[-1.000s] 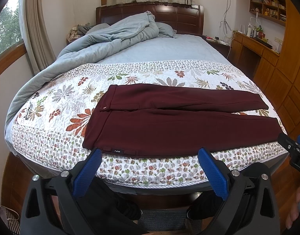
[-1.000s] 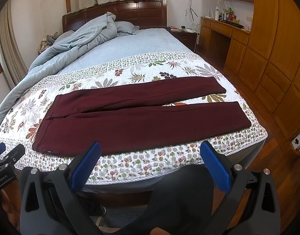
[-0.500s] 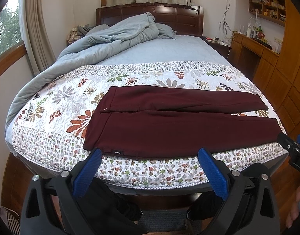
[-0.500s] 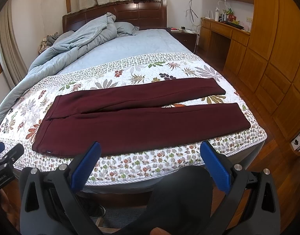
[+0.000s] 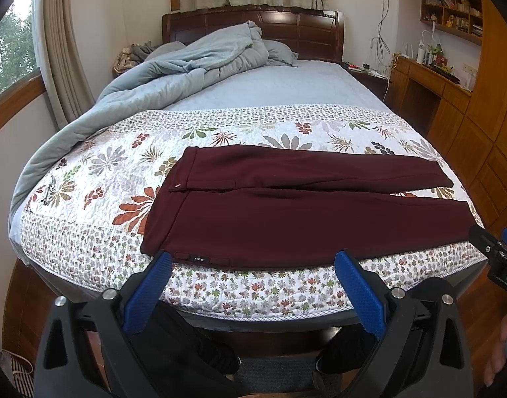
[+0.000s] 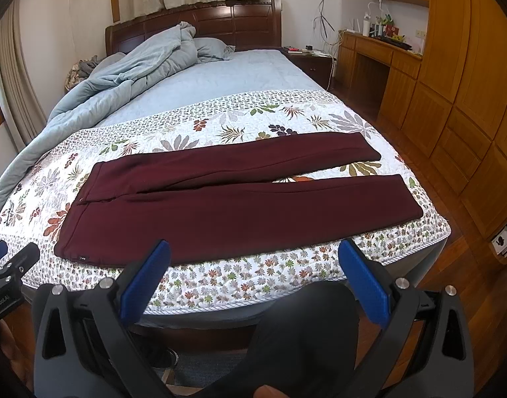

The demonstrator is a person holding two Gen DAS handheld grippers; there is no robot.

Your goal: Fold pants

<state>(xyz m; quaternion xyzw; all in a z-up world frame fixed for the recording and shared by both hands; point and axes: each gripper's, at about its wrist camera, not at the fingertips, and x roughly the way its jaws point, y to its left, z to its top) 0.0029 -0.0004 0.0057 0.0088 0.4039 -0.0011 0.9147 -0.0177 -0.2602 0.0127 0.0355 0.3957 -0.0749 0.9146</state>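
Dark maroon pants (image 5: 303,212) lie flat across the foot of the bed on a floral quilt (image 5: 97,179), waistband to the left, two legs running right. They also show in the right wrist view (image 6: 240,205). My left gripper (image 5: 253,265) is open and empty, held just short of the bed's near edge, near the waistband's label corner. My right gripper (image 6: 253,255) is open and empty, held short of the near edge below the front leg. The right gripper's tip shows at the right edge of the left wrist view (image 5: 495,252).
A rumpled blue-grey duvet (image 5: 187,63) is heaped at the head and left side of the bed. A dark wooden headboard (image 5: 253,30) stands behind. A wooden desk (image 6: 379,49) and wardrobe (image 6: 469,83) line the right wall. A window and curtain (image 5: 58,49) are at the left.
Both grippers have edged slightly toward the bed; the pants sit a little lower in the left view. Nothing was taken hold of.
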